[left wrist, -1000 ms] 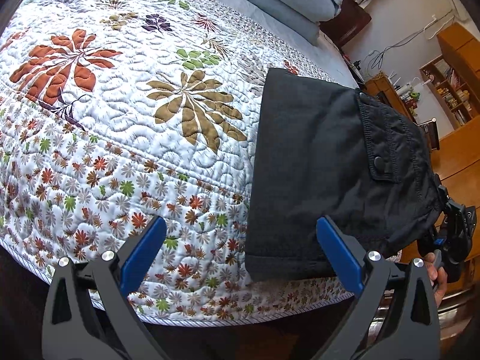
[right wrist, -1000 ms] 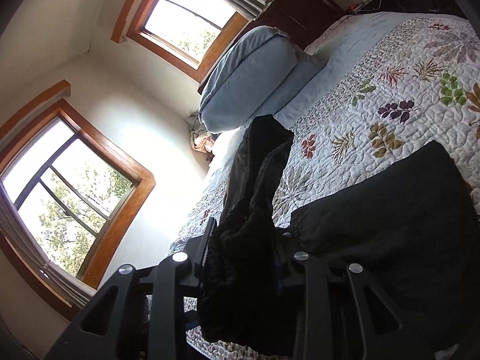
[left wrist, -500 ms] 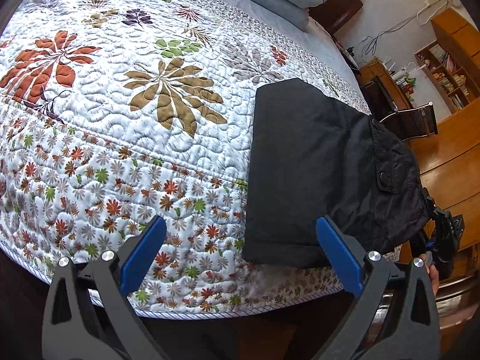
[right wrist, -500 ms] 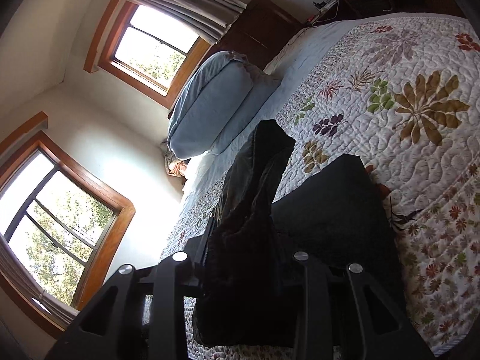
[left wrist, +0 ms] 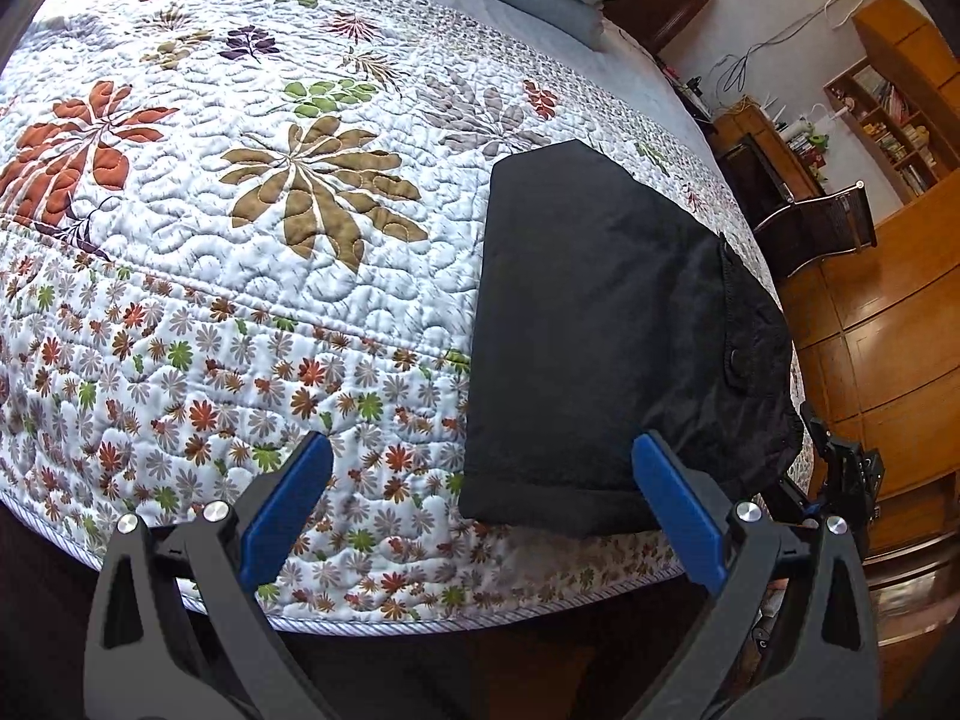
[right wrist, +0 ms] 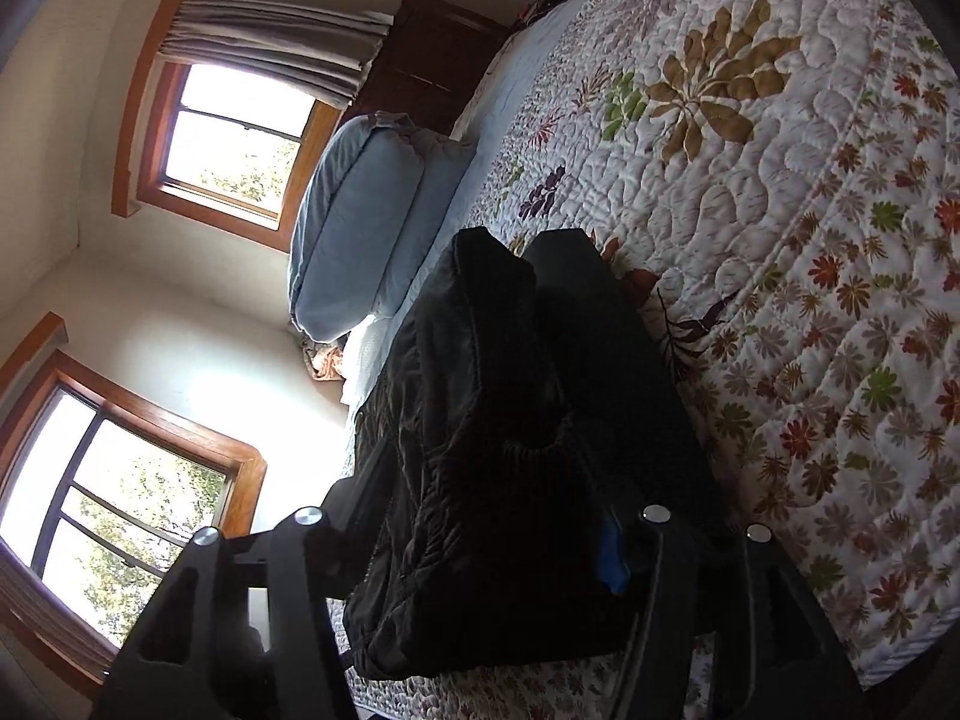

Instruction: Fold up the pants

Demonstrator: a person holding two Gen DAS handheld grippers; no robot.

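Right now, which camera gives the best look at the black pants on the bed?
The left wrist view: the folded black pants lie whole and well lit on the floral quilt, with their pocket flap and snap visible. The right wrist view shows only dark, bunched fabric up close between the right gripper jaws, which have just been opening.

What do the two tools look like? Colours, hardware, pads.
Left tool: matte black angular plastic fingers with triangular cutouts, silver round screw heads, and blue pads on the inner faces. Right tool: same black build and silver screws; only a sliver of blue pad shows. No cables or markings visible.
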